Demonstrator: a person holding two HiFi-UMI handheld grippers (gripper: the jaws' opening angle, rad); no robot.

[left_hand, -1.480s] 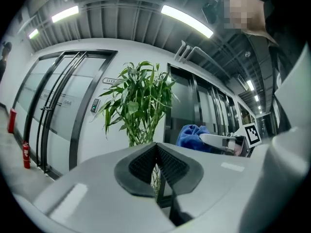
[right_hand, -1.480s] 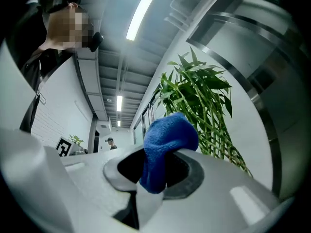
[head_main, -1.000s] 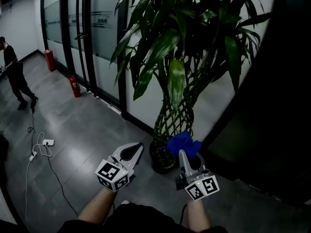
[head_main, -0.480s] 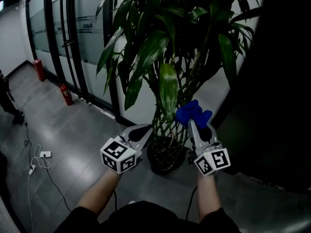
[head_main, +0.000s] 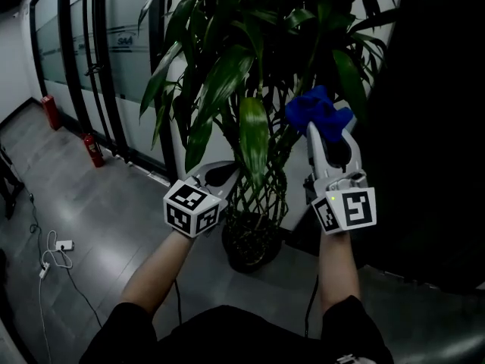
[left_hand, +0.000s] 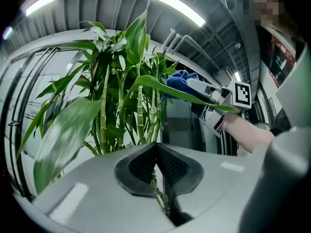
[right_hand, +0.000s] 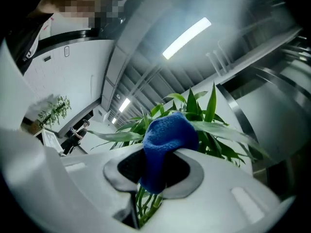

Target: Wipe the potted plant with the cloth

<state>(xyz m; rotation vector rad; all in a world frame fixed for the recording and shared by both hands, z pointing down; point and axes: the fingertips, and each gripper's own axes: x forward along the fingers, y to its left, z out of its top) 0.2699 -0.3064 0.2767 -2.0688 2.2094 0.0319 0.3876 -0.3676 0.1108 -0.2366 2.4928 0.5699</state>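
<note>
Two tongs are raised before the plant [head_main: 250, 67] in the head view: the left tongs [head_main: 227, 170] sit low beside the braided stems above the pot [head_main: 246, 245], their tips closed with nothing between them, while the right tongs [head_main: 324, 131] are held higher and grip a blue cloth [head_main: 318, 112] that bunches above their tips, against the leaves on the plant's right side. A long drooping leaf [head_main: 253, 139] hangs between the two tools. The pot stands on a grey floor [head_main: 98, 203] by a glass wall; two extinguishers [head_main: 91, 149] and a loose cable [head_main: 57, 249] lie off to the left. In the left gripper view, the left tongs [left_hand: 156, 148] show their dark pads meeting at the tip, with only stems seen beyond through the slit below; green canes [left_hand: 131, 110] rise ahead, and the right tongs [left_hand: 192, 85] come in from the right, holding the cloth [left_hand: 179, 77] among the upper leaves, one leaf crossing in front of them. In the right gripper view, the right tongs [right_hand: 160, 166] are clamped on the cloth [right_hand: 167, 135], which swells out above the pads and touches a pale leaf [right_hand: 228, 132] lying across it; more leaves fan out behind, under a ceiling light [right_hand: 187, 30].
</note>
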